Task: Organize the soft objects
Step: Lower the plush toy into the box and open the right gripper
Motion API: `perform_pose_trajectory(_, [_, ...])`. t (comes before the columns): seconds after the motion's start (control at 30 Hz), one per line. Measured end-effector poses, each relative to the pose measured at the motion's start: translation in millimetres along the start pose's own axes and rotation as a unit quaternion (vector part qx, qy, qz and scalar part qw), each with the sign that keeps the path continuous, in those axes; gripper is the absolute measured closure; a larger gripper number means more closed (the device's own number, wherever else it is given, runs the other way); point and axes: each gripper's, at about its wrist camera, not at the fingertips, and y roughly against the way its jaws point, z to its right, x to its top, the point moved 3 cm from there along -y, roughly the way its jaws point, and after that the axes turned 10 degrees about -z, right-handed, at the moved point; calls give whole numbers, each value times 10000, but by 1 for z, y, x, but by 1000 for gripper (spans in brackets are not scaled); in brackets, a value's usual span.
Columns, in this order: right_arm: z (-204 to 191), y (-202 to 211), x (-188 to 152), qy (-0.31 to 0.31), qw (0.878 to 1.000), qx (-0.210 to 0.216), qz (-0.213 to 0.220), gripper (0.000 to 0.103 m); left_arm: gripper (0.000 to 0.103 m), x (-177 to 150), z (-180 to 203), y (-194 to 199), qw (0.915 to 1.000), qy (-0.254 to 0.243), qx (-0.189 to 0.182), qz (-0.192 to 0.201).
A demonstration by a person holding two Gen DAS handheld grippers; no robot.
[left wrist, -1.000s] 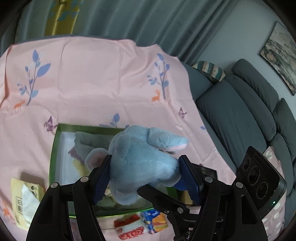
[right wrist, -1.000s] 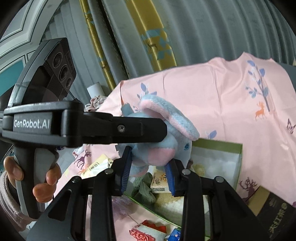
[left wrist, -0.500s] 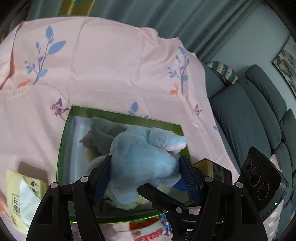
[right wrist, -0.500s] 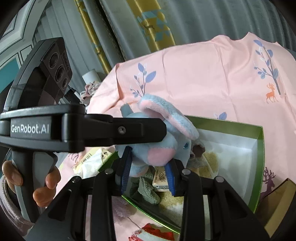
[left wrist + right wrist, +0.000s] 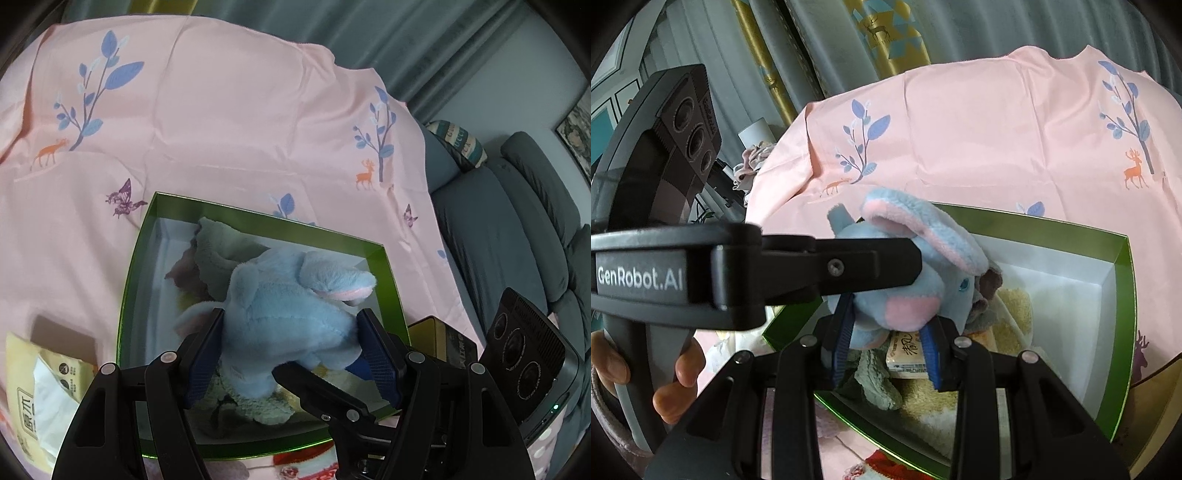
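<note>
Plush elephant (image 5: 291, 317), light blue with pink patches, held over the green box (image 5: 127, 295) by both grippers at once. Left gripper (image 5: 291, 354): blue pads set wide and pressing the toy's body from either side. Right gripper (image 5: 886, 343): fingers closer together, pinching the lower end of the toy beneath its pink cheek and blue eye. In the right view the left gripper's black finger crosses in front of the elephant's head; a hand (image 5: 670, 380) grips that tool's handle at lower left.

Box interior white. Inside, under the toy: a grey-green fuzzy cloth (image 5: 218, 243), a pale yellow towel (image 5: 1015, 306) and a small printed packet (image 5: 907, 350). Whether the elephant touches these cannot be told.

Box sits on a pink sheet (image 5: 229, 122) printed with blue branches, orange deer and purple butterflies. A yellow tissue pack (image 5: 37, 395) lies on the sheet left of the box. A dark box (image 5: 443, 341) sits at its right corner. Grey-blue sofa (image 5: 509, 236) beyond the sheet's right edge.
</note>
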Motion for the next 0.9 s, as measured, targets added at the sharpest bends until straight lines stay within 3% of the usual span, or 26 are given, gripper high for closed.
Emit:
perform_pose_trajectory(0.67, [-2, -5, 0, -85, 9994, -296, -167, 63, 31, -3, 1, -3, 9993, 6, 365, -80])
perform_pose_trajectory(0.73, [-1, -2, -1, -123, 9990, -402, -143, 51, 29, -4, -1, -3, 9992, 87, 378, -138])
perform_pose_trajectory(0.9, [2, 14, -11, -181, 9984, -532, -76, 43, 27, -12, -7, 6, 9980, 251, 563, -171])
